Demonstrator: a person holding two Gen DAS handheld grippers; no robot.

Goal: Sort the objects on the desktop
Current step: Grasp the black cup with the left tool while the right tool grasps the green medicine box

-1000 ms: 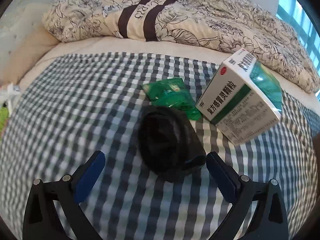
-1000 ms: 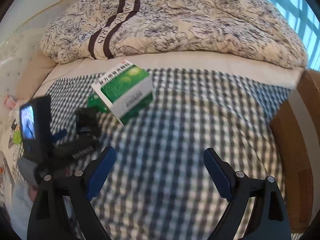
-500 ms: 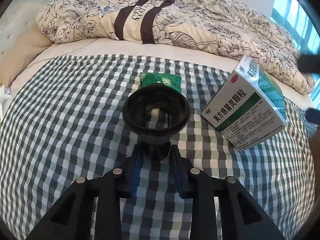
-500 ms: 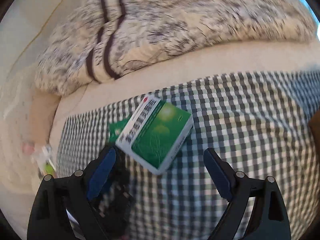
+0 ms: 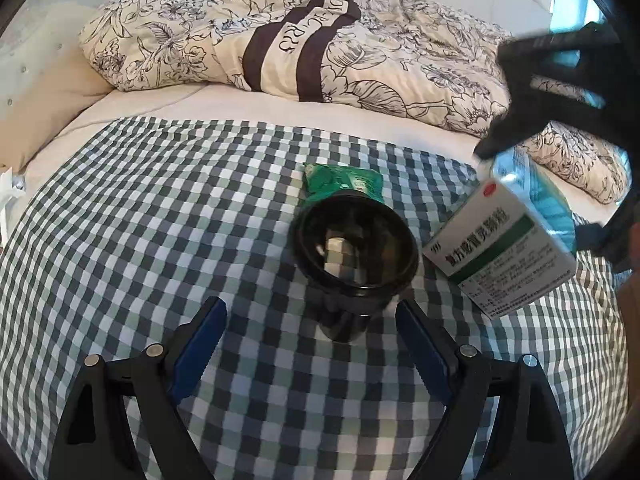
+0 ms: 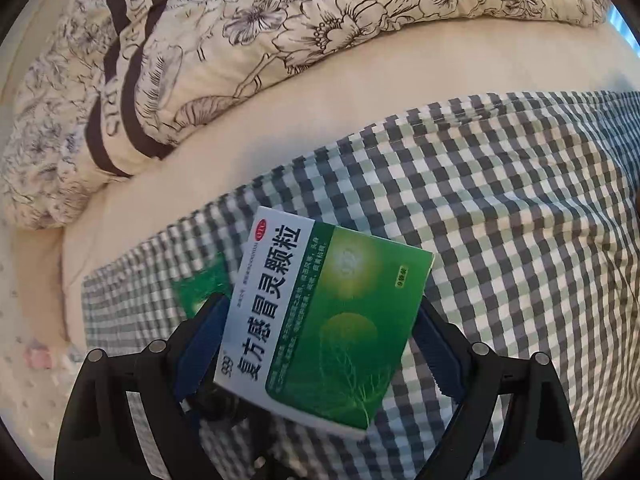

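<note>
A black funnel-shaped cup (image 5: 354, 252) stands upright on the checked cloth (image 5: 160, 240), just ahead of my left gripper (image 5: 310, 338), which is open and apart from it. Behind the cup lies a green sachet (image 5: 344, 182). To its right a white and green medicine box (image 5: 500, 248) rests tilted. The right gripper (image 5: 560, 80) hangs over that box as a dark blur. In the right wrist view the medicine box (image 6: 320, 320) sits between the fingers of my right gripper (image 6: 320, 344), which stands wide open. The green sachet (image 6: 200, 284) peeks out left of the box.
A floral quilt (image 5: 320, 40) is heaped along the back of the bed, with a cream sheet (image 5: 200, 108) before it. The checked cloth's edge (image 6: 360, 136) runs close behind the box. A white object (image 5: 8, 188) lies at the left edge. A window shows at the far right.
My left gripper shut on the black cup's base, stood it upright, then opened and let go. My right gripper swung left and closed in until its fingers flank the medicine box.
</note>
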